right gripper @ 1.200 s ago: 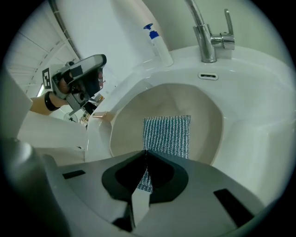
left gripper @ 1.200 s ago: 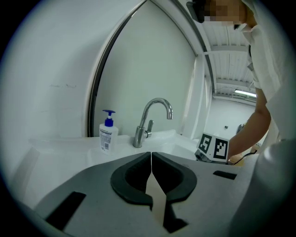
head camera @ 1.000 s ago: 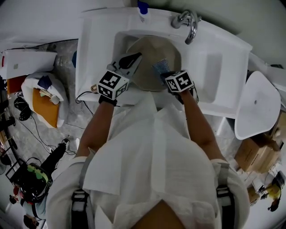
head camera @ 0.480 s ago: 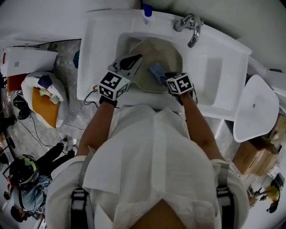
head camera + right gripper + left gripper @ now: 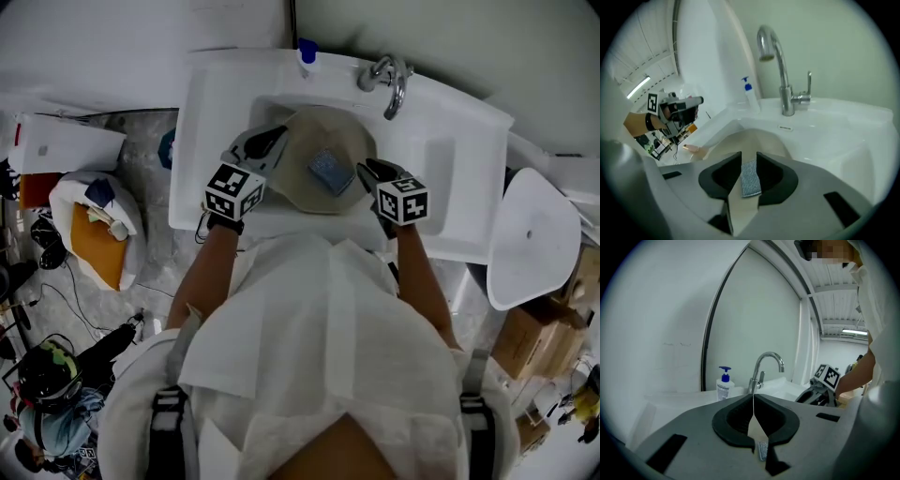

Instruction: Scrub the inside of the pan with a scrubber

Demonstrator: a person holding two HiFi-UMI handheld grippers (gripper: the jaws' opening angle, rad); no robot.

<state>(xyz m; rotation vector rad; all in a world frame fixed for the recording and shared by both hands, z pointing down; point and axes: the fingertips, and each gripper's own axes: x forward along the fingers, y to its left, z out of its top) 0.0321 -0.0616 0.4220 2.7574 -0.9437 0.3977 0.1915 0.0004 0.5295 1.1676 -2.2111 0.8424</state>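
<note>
My left gripper: jaws pinch the rim of the pan; my right gripper: jaws spread, just been opening, gripping nothing; scrubber lies loose inside pan, upper centre of frame, in sink.

Overhead view looks down; both low views face the faucet.
</note>
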